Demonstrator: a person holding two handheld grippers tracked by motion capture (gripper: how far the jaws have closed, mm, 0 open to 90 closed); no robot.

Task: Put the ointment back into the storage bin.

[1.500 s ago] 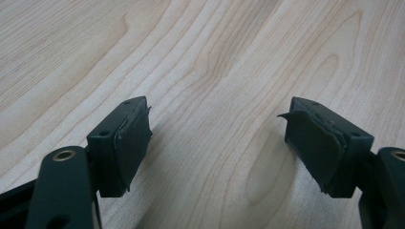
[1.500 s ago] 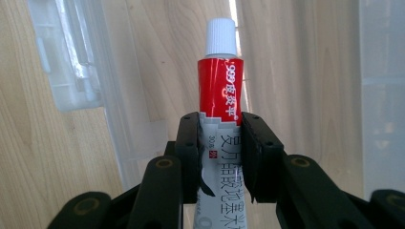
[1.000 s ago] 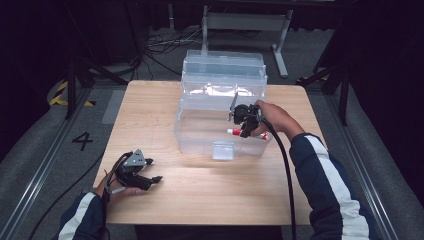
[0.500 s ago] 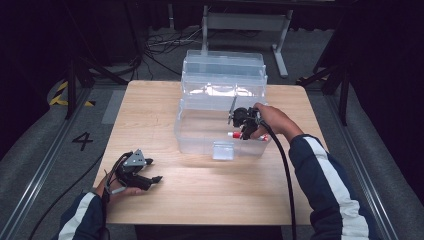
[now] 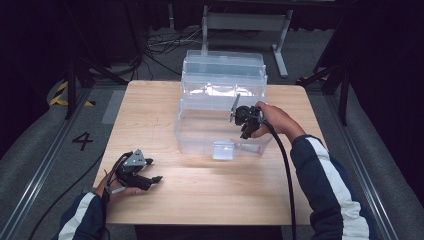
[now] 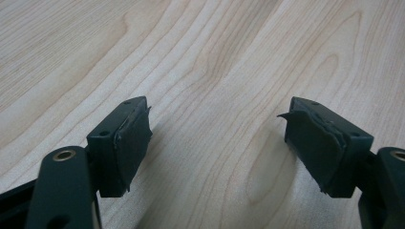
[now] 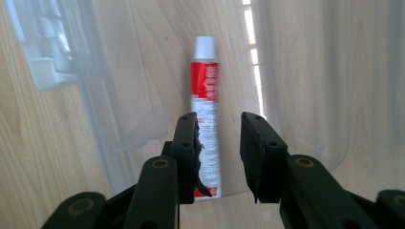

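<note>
Tube [image 7: 206, 114] dropped (right tool [image 7: 218, 155] opening)

The storage box [image 5: 220, 127] stands on the bench [image 5: 210, 200], toward its far side and a little right of the middle, with its open lid [image 5: 223, 67] rising behind it. A tube [image 7: 206, 109] lies flat inside the box on its floor, near the box's right end. The right gripper [image 5: 245, 131] reaches down into the box over that right end, above the tube. The left gripper [image 5: 151, 179] rests on the bench well apart from the box, in front of it and to its left.
</note>
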